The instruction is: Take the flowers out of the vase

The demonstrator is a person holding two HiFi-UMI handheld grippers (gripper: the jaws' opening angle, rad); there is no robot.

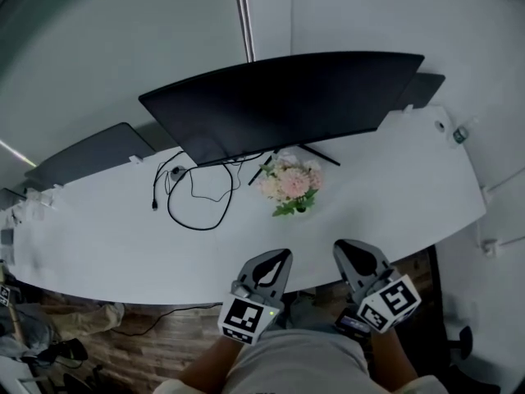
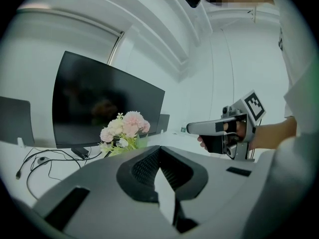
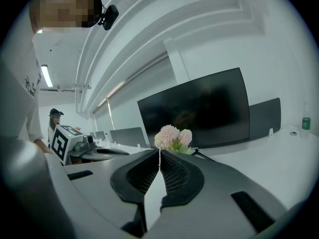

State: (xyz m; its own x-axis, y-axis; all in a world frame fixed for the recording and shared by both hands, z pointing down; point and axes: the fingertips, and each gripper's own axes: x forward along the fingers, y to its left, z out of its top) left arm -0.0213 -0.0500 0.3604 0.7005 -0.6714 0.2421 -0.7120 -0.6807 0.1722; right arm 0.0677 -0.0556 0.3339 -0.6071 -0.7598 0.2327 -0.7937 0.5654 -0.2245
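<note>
a white desk (image 1: 394, 187) seen from above, with two handheld grippers at its near edge. the only printed marks that can be made out are the black-and-white square patterns on the left marker cube (image 1: 244, 317) and the right marker cube (image 1: 398, 298); they are blocky codes, not letters. a small green-labelled bottle (image 3: 305, 123) stands at the far right of the desk, its label too small to read. dark print on the person's white sleeve (image 3: 33, 81) is too blurred to read.

the left gripper (image 1: 283, 254) is clenched: its two dark ribbed pads meet at the tips, with nothing between them. the right gripper (image 1: 340, 244) is likewise closed, pads pressed together at the tips and empty. both point across the desk, side by side and slightly apart, touching nothing on it.

the flowers (image 1: 289, 183), a bunch of pale pink and cream blooms with green leaves, stand on the desk beyond the grippers, well apart from them and just in front of a large dark curved monitor (image 1: 279, 105). the vase under them cannot be made out beneath the leaves. a black cable (image 1: 197, 199) loops on the desk to the left of the flowers.
</note>
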